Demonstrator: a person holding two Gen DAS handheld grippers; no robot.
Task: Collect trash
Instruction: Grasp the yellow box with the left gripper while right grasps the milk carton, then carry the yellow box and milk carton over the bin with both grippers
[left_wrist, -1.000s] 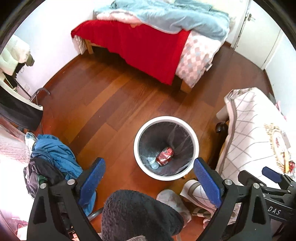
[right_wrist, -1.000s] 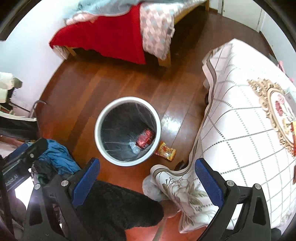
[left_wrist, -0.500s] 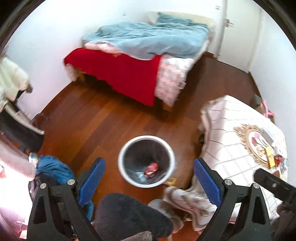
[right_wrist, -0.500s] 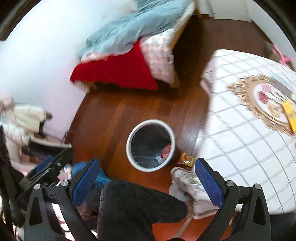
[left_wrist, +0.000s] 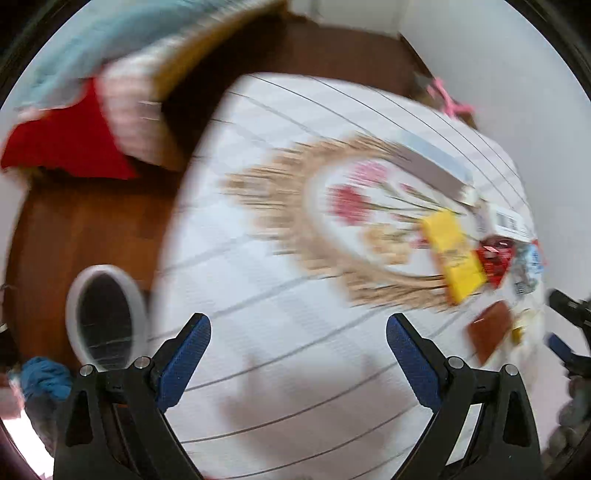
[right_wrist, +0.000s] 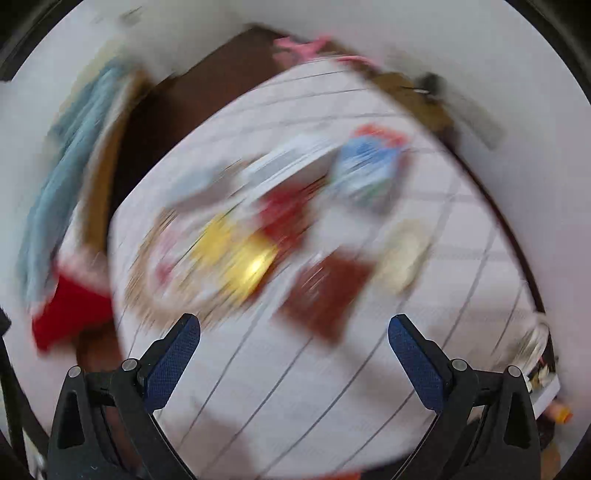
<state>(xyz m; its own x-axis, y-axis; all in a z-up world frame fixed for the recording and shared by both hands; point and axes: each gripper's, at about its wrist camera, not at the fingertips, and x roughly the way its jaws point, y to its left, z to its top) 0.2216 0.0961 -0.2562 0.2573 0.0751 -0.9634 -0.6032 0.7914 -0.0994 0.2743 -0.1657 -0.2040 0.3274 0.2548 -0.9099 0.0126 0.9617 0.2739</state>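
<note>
Left wrist view: the left gripper (left_wrist: 298, 334) hangs over the table (left_wrist: 280, 354), which wears a white cloth with thin dark grid lines and a gold-edged flower medallion (left_wrist: 343, 218); its jaws are spread wide with nothing between them. The trash lies in a cluster toward the table's far right edge. One yellow packet (left_wrist: 452, 254) sits on the medallion's right rim, its long axis running from the table's far side toward the near right. Touching its right side is one red wrapper (left_wrist: 495, 260), and just beyond that one crumpled blue-and-white wrapper (left_wrist: 530, 269). One brown packet (left_wrist: 489, 330) lies apart, nearer the right edge, its long axis tilted the same way. One flat grey-and-white box (left_wrist: 436, 168) lies behind the yellow packet. On the wooden floor off the table's left edge stands one white-rimmed bin (left_wrist: 74, 314). Part of the right gripper (left_wrist: 569, 332) shows at the far right.

Right wrist view: heavy blur. The right gripper (right_wrist: 293, 334) is above the same table (right_wrist: 332, 387), jaws released and wide apart, holding nothing. Ahead of it lie the yellow packet (right_wrist: 236, 254), the red wrapper (right_wrist: 284, 218), the blue-and-white wrapper (right_wrist: 365, 166), the brown packet (right_wrist: 325, 291) and one pale, roundish piece (right_wrist: 402, 254) to the right of the brown one. Orientation cannot be read here.
</note>
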